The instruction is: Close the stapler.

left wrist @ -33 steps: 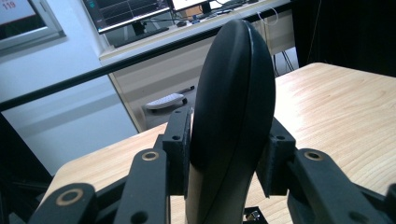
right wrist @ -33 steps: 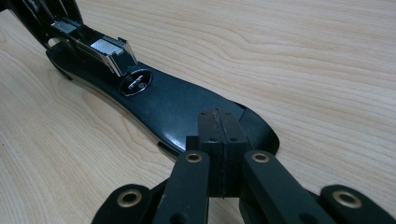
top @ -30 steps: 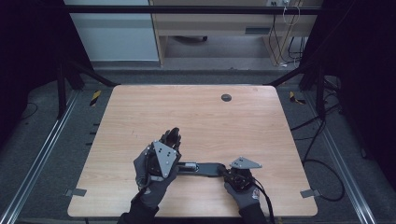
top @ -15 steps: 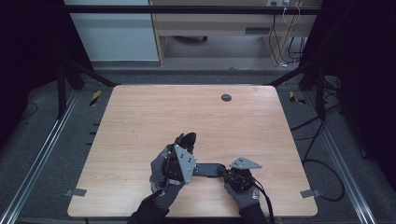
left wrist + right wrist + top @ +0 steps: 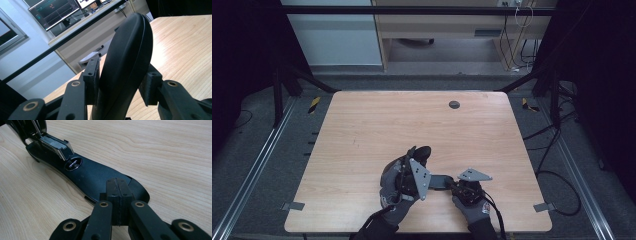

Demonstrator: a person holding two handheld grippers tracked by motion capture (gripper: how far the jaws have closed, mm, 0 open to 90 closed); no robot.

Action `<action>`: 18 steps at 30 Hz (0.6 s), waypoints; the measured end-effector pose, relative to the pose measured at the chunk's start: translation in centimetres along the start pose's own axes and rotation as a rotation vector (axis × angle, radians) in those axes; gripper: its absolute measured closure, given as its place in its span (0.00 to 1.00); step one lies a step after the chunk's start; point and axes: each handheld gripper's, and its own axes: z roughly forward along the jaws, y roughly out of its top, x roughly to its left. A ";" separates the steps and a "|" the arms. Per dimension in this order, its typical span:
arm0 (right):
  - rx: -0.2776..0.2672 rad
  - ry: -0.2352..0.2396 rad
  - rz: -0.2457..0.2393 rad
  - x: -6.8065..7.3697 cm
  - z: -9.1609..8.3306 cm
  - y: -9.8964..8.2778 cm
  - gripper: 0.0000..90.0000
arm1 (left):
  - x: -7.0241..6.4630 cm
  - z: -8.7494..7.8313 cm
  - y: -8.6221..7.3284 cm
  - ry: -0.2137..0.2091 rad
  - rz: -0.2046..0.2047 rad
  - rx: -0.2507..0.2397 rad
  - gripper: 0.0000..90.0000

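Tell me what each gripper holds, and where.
Left gripper clasps the stapler's raised cover across its sides, though its jaws have just been opening. Right gripper, shut, holds nothing; it rests on the base end.

My jaws are matte black with brass-ringed pivots; grey three-cornered plates top both grippers, black cables trail, and I wear grey gloves with dark sleeves.

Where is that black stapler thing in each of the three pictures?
High view: the black stapler lies low in the middle, between the two gloved hands.
Left gripper view: its raised black top arm stands tall in the centre, between the jaws.
Right gripper view: its flat base runs from upper left to centre.
Shared landmark: the light wooden table.
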 end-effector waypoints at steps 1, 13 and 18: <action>0.002 0.002 0.001 0.0 0.0 0.0 1.00 | -0.1 0.0 0.0 -0.001 0.003 0.002 0.62; 0.001 0.002 0.006 0.1 0.0 0.0 1.00 | -2.0 0.6 -0.3 -0.003 0.085 0.007 0.61; -0.003 0.001 0.002 0.0 0.0 0.0 1.00 | -2.7 0.8 -0.4 0.006 0.124 0.008 0.61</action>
